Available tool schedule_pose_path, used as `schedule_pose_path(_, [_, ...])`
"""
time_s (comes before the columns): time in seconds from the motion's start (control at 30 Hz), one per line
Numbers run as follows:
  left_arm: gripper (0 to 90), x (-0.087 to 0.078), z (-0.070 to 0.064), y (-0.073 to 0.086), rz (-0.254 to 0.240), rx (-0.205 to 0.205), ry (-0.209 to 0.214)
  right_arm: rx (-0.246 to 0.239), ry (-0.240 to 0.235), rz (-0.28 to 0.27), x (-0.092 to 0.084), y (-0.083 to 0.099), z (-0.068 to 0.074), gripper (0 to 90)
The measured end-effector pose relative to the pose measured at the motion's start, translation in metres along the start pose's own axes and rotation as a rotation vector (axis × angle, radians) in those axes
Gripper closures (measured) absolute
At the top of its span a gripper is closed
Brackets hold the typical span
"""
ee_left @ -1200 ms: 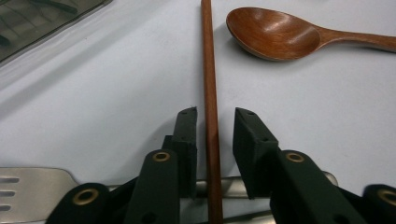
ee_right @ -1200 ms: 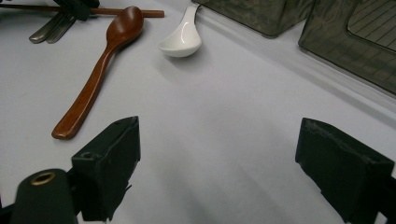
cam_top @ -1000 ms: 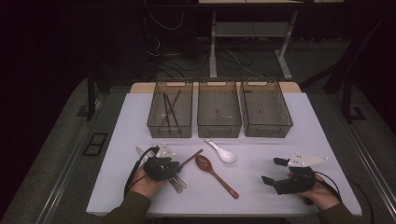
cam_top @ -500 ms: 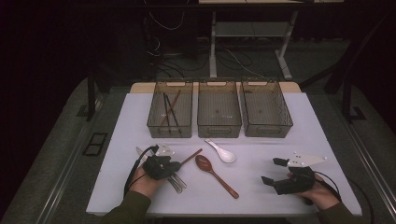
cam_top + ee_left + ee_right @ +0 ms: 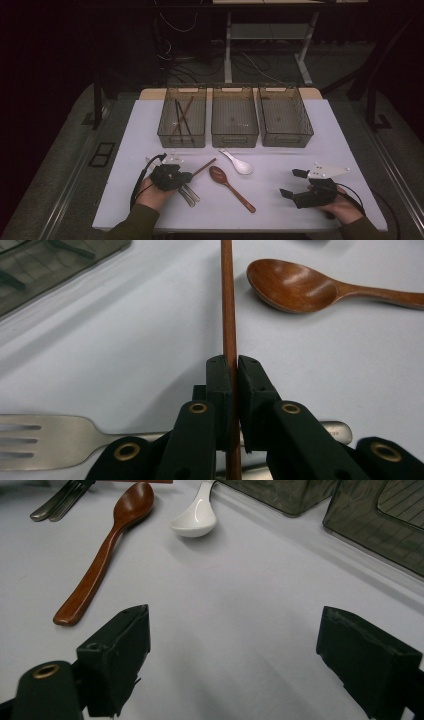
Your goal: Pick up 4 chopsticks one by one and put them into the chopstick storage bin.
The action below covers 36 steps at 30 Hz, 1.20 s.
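My left gripper [image 5: 233, 365] is shut on a thin brown wooden chopstick [image 5: 228, 300] that lies on the white table and runs away from the jaws. Its jaws have just been closing with the chopstick between them. In the high view the left gripper [image 5: 187, 176] sits at the near left, and the chopstick [image 5: 204, 167] points toward the bins. A wooden spoon [image 5: 295, 285] lies just beyond it. My right gripper [image 5: 291, 183] rests at the near right, open, with bare table between its jaws [image 5: 232, 650].
Metal forks [image 5: 190, 194] lie under the left gripper. A white ceramic spoon [image 5: 239, 164] lies near the wooden spoon [image 5: 230, 186]. Three smoky plastic bins stand at the back: the left bin [image 5: 165, 131] holds chopsticks, beside the middle bin [image 5: 235, 135] and right bin [image 5: 285, 137].
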<state>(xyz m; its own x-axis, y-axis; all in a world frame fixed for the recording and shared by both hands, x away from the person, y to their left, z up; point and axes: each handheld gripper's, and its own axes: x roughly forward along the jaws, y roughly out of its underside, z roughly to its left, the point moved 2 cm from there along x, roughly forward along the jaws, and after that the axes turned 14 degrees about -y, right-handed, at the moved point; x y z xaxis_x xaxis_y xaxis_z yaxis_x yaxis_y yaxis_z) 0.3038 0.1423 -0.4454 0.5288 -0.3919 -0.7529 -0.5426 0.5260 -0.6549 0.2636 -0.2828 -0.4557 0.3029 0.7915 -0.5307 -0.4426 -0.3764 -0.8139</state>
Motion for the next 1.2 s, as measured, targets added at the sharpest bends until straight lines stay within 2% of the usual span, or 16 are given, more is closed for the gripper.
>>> schedule_pose_path(0.27, [83.3, -0.009, 0.008, 0.000, -0.004, -0.049, 0.017, 0.001, -0.001, 0.002, 0.000, 0.000, 0.000, 13.9])
schedule_pose_path(0.5, [83.3, -0.016, 0.015, -0.004, -0.011, -0.056, 0.028, -0.001, -0.001, 0.004, 0.001, 0.000, 0.000, 13.9])
schedule_pose_path(0.73, [83.3, -0.023, 0.021, -0.014, -0.041, -0.071, 0.038, 0.001, 0.001, 0.002, 0.000, 0.000, 0.000, 13.9])
schedule_pose_path(1.07, [83.3, -0.024, 0.027, -0.029, -0.038, -0.077, 0.046, 0.001, 0.002, -0.001, 0.000, 0.000, 0.000, 13.9])
schedule_pose_path(1.2, [83.3, -0.025, 0.031, -0.038, -0.052, -0.091, 0.043, 0.002, 0.001, -0.003, -0.001, 0.000, 0.001, 13.9])
